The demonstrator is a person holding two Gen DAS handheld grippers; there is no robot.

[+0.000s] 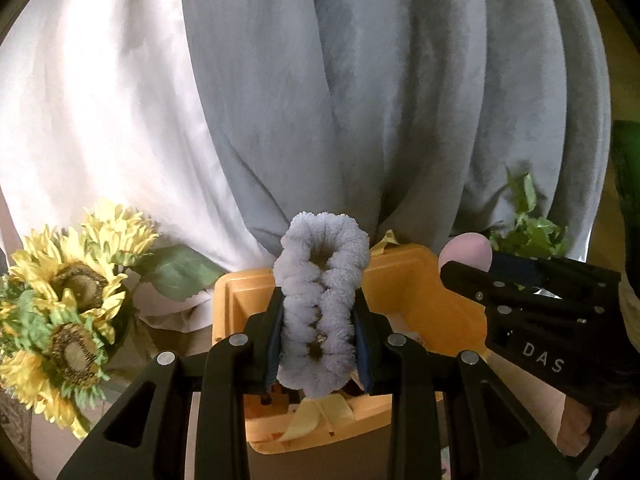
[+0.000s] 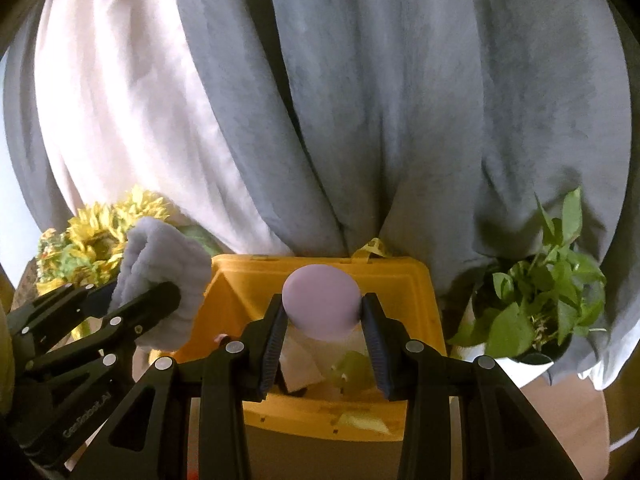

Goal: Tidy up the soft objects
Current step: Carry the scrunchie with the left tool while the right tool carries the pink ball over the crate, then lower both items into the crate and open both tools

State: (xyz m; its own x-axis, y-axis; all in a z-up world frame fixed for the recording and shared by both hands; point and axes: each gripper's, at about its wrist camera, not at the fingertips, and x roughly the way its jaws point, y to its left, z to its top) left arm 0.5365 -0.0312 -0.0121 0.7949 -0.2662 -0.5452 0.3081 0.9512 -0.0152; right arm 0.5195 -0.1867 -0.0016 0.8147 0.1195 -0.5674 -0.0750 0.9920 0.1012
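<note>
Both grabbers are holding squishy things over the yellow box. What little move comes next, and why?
Probably lower them a little and open the fingers. The left gripper is shut on the fluffy lavender scrunchie, the right gripper on the smooth pink round sponge, and both hang above the open yellow plastic bin, which already holds other bits, so letting go should drop them inside.
</note>
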